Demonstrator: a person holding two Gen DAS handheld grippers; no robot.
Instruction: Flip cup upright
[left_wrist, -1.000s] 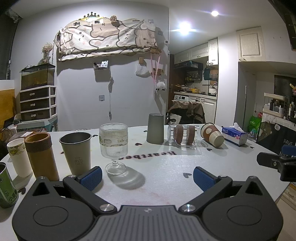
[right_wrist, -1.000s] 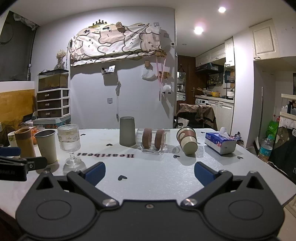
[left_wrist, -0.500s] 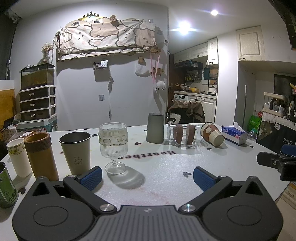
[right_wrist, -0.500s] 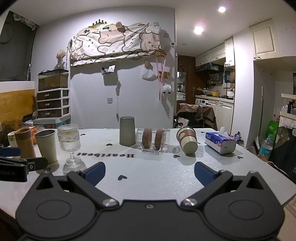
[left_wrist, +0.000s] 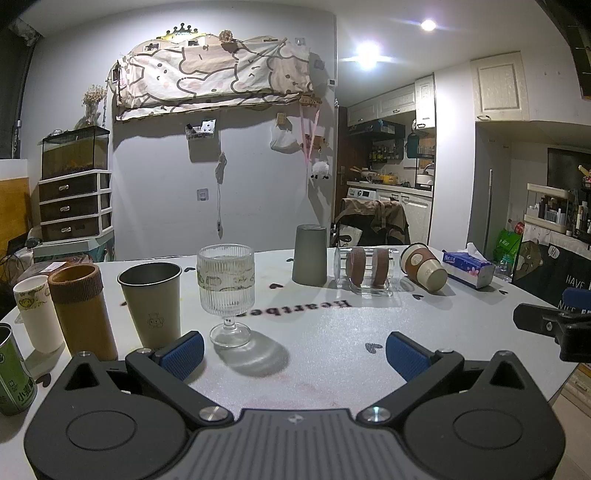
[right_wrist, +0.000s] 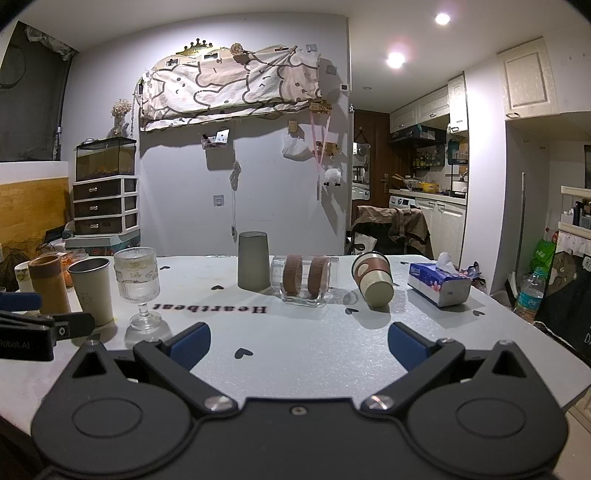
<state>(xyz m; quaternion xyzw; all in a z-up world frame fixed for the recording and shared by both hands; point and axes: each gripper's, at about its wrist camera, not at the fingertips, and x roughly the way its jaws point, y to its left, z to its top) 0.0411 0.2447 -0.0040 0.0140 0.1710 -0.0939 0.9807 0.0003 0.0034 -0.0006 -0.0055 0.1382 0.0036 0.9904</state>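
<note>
The left hand-held gripper (left_wrist: 293, 350) hovers low over the white counter (left_wrist: 332, 332), jaws spread wide and holding nothing; the right hand-held gripper (right_wrist: 299, 343) is equally wide open and empty. Just ahead of the left one stands a ribbed stemmed glass (left_wrist: 226, 291), beside a metal tumbler (left_wrist: 152, 301). Farther back, the brown-sleeved paper cup (right_wrist: 373, 279) lies on its side between a clear glass with brown bands (right_wrist: 304, 278), also lying on its side, and a tissue pack (right_wrist: 439, 282); a grey cup (right_wrist: 253, 265) stands inverted
</note>
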